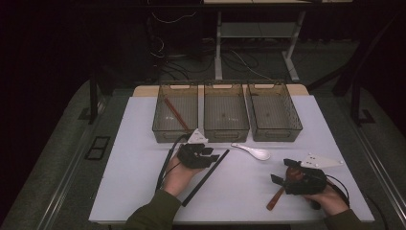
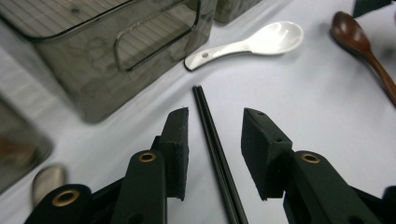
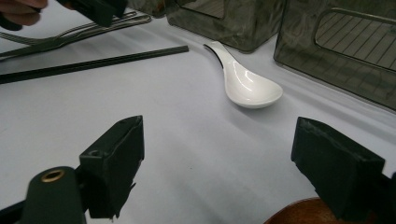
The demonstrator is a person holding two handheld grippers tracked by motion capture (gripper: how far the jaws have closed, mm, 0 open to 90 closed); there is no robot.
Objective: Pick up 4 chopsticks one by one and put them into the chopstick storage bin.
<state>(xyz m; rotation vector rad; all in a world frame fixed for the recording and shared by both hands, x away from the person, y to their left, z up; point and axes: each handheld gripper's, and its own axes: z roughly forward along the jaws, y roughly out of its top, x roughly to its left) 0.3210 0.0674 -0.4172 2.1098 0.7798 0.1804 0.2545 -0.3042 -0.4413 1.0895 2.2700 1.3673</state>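
The left gripper (image 2: 212, 140) stands part open astride the black chopsticks (image 2: 215, 149), pads clear of them; the pair lies at six o'clock of the middle bin (image 1: 226, 112). Centre both sticks before squeezing, so neither slips out. The right gripper (image 3: 219, 163) rests open, holding nothing, above the wooden spoon (image 1: 276, 197).

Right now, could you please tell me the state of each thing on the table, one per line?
Left gripper: fingers apart, black chopsticks lying loose between them.
Right gripper: open, nothing between the fingers.
White spoon: lying on the table, bowl up.
Brown wooden spoon: lying by the right gripper.
Left bin: holds a reddish stick.
Middle bin and right bin: look empty.
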